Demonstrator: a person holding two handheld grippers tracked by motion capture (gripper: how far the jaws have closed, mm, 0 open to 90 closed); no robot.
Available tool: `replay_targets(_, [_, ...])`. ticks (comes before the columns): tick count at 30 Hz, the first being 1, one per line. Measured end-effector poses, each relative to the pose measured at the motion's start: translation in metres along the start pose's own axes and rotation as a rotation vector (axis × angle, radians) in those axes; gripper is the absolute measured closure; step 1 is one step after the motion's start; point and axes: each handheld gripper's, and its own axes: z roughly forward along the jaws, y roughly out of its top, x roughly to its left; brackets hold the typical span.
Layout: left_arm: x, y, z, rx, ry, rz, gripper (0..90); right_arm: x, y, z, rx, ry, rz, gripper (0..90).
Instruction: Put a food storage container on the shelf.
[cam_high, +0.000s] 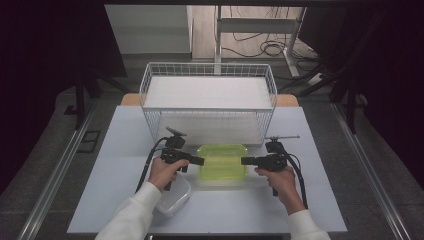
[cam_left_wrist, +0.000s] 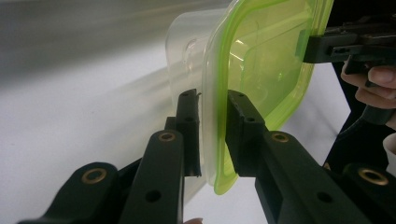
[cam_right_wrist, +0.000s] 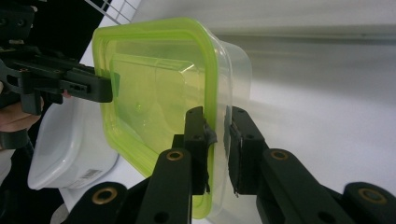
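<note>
The box (cam_high: 223, 162), a clear plastic tub with rounded corners under a glossy lime-green lid, sits in the middle of the pale tabletop (cam_high: 320, 200), just near of the white wire basket (cam_high: 208, 102). The left tongs (cam_high: 201, 161) clamp the lid's left rim; the right tongs (cam_high: 244, 161) clamp its right rim, both closed on the box's edge. A second box (cam_high: 176, 197), milky white, lies near and left, under the left hand (cam_high: 165, 172).

Your black tongs (cam_high: 199, 161) and (cam_high: 246, 161) flank a lime-green lid (cam_high: 223, 161) on a clear container (cam_right_wrist: 236, 65). A white wire basket (cam_high: 208, 102) stands on the pale grey worktop (cam_high: 325, 200).
</note>
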Motion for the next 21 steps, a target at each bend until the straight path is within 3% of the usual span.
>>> replay_targets(5, [-0.003, -0.001, -0.009, -0.040, -0.036, 0.016, 76.3, 0.005, 0.002, -0.006, -0.022, 0.016, -0.019, 78.8])
replay_targets(13, [-0.006, -0.003, -0.019, -0.063, -0.039, 0.043, 76.9, 0.014, 0.004, -0.012, -0.045, 0.023, -0.057, 78.7])
replay_targets(21, [-0.014, -0.005, -0.040, -0.087, -0.047, 0.078, 77.3, 0.035, 0.006, -0.023, -0.076, 0.039, -0.110, 78.3])
